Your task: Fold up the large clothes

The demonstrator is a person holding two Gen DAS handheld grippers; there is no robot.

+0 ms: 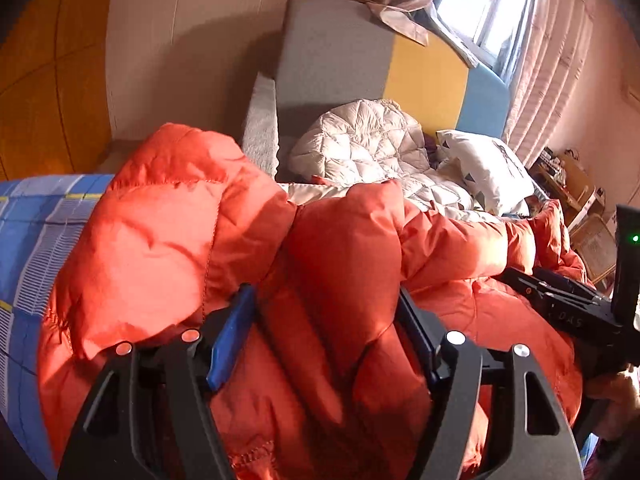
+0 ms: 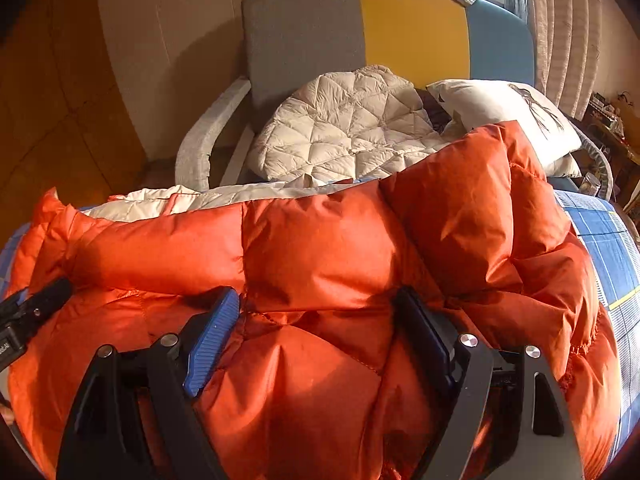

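A puffy orange down jacket (image 1: 168, 240) lies bunched on the blue plaid bedsheet (image 1: 32, 224); it also fills the right wrist view (image 2: 320, 248). My left gripper (image 1: 324, 300) is open, its blue-padded fingers (image 1: 230, 340) spread wide with folds of jacket bulging between them. My right gripper (image 2: 316, 304) is open too, its fingers (image 2: 212, 332) pressed down onto the jacket's quilted panel. Each gripper shows at the edge of the other's view: the right one in the left wrist view (image 1: 560, 296), the left one in the right wrist view (image 2: 28, 312).
A cream quilted down jacket (image 2: 344, 124) and a white pillow (image 2: 504, 116) lie behind the orange one, against a grey, yellow and blue headboard (image 2: 416, 32). A grey chair arm (image 2: 208, 136) stands at left. Curtains (image 1: 560, 60) and shelves (image 1: 568, 176) are at right.
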